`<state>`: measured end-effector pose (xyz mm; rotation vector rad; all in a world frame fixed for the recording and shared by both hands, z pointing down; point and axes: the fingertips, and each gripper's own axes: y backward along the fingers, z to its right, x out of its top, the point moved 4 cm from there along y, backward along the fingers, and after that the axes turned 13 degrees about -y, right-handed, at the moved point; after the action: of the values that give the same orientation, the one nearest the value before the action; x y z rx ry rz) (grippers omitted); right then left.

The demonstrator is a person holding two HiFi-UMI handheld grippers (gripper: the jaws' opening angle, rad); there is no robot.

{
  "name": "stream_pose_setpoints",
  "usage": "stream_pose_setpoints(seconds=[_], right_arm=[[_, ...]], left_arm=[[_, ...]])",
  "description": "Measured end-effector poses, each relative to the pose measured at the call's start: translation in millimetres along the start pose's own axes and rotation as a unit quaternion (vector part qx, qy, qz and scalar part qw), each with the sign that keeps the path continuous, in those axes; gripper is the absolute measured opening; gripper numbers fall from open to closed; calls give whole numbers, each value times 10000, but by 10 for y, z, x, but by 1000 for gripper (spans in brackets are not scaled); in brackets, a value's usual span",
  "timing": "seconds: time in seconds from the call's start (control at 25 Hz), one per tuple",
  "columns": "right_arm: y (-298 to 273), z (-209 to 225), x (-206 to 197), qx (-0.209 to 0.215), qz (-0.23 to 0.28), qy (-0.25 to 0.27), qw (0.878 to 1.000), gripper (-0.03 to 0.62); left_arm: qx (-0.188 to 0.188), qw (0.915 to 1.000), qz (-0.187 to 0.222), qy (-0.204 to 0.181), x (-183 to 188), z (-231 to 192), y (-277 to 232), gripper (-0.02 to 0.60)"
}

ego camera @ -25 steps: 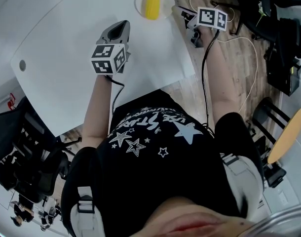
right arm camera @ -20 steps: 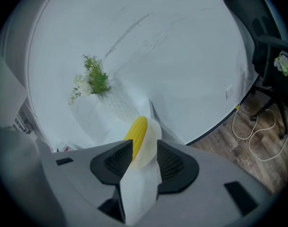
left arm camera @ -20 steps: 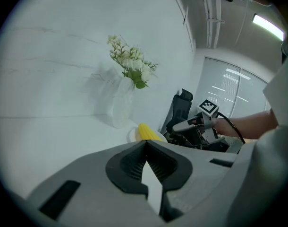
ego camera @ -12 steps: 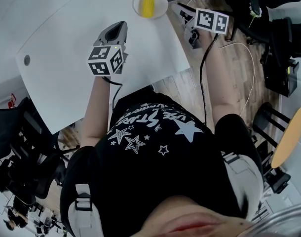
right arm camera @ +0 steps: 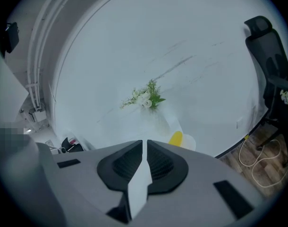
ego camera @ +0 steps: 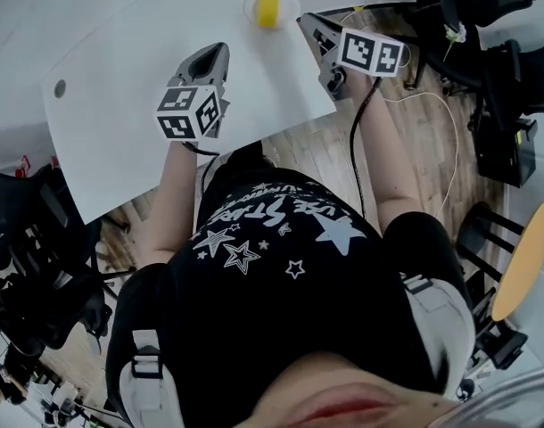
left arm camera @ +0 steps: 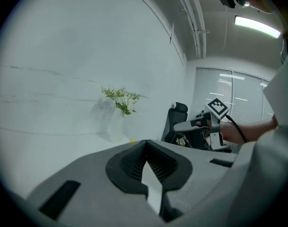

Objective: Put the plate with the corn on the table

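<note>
A small white plate (ego camera: 251,9) with a yellow corn cob (ego camera: 268,4) rests on the white table (ego camera: 138,87) near its far right corner. The plate (right arm camera: 189,142) and the corn cob (right arm camera: 176,138) also show in the right gripper view, ahead of the jaws. My right gripper (ego camera: 306,20) hangs beside the table's right edge, a little short of the plate; its jaws are closing with nothing between them (right arm camera: 145,150). My left gripper (ego camera: 220,50) hovers over the middle of the table, jaws together and empty (left arm camera: 146,155). The left gripper view catches the right gripper (left arm camera: 182,126) from the side.
A vase of white flowers (right arm camera: 146,98) stands on the table behind the plate. Cables (ego camera: 424,87) trail over the wooden floor to the right. Black office chairs (ego camera: 486,25) and a round wooden stool (ego camera: 522,257) stand at the right, more chairs (ego camera: 31,275) at the left.
The head view has shifted, so the plate now sits nearer the top edge. Both grippers stay in about the same places beside and over the table.
</note>
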<state>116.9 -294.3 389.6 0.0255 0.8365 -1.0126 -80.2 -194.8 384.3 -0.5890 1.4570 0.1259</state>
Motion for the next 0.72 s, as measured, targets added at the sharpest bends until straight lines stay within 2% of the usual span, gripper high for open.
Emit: stream_pose_setpoints(seconds=[0.44, 0.72], right_arm=[[122, -302, -751, 80, -275, 188, 9994, 14], [54, -369, -937, 80, -498, 248, 9984, 14]], left_arm=[[407, 9986, -141, 301, -397, 232, 768, 5], [450, 9979, -231, 410, -534, 151, 818, 5]])
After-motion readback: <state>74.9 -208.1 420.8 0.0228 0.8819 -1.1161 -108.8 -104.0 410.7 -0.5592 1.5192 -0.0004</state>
